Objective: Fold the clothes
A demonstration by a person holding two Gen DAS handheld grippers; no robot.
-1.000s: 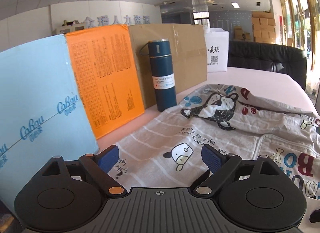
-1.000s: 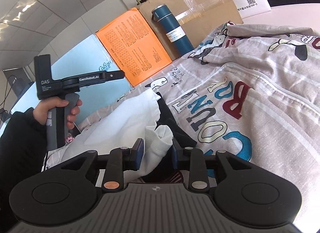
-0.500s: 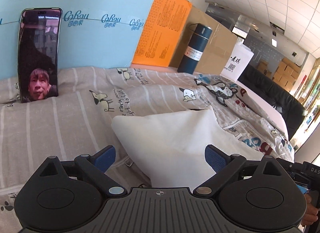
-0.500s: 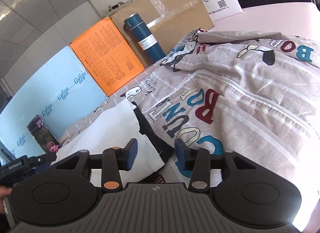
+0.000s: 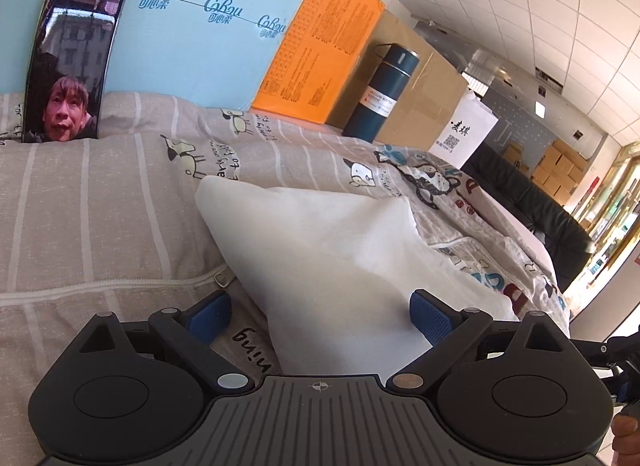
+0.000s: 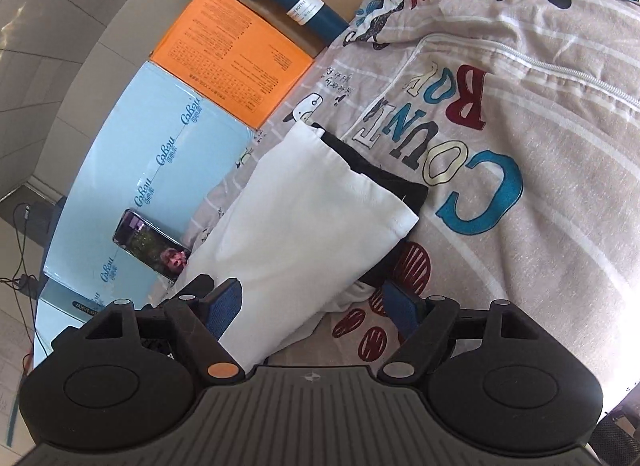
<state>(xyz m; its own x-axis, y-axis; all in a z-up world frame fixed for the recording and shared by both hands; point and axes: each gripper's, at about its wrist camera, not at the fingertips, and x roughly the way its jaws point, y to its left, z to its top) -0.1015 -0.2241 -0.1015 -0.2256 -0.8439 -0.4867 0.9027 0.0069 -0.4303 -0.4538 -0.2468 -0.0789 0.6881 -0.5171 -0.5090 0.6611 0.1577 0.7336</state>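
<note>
White garment point(image 5: 332, 258) laid on patterned quilt point(image 5: 100, 217), both grippers spread apart.
Left gripper point(image 5: 320, 316) and right gripper point(image 6: 312, 304) are held wide, nothing clamped, the garment's near end seen between the fingers. A black piece point(image 6: 376, 173) is seen under the garment. Phone point(image 5: 72, 57), orange box point(image 5: 320, 53) and blue bottle point(image 5: 380, 93) are seen at far side.

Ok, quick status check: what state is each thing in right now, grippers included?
Left hand-held gripper: open, straddling the white garment's near edge.
Right hand-held gripper: open, gripping nothing.
White garment: folded, lying flat on the quilt.
Black garment: under the white one, edge showing.
Printed quilt: spread out, zipper closed.
Phone: propped upright, screen on.
Blue flask: upright, lid on.
</note>
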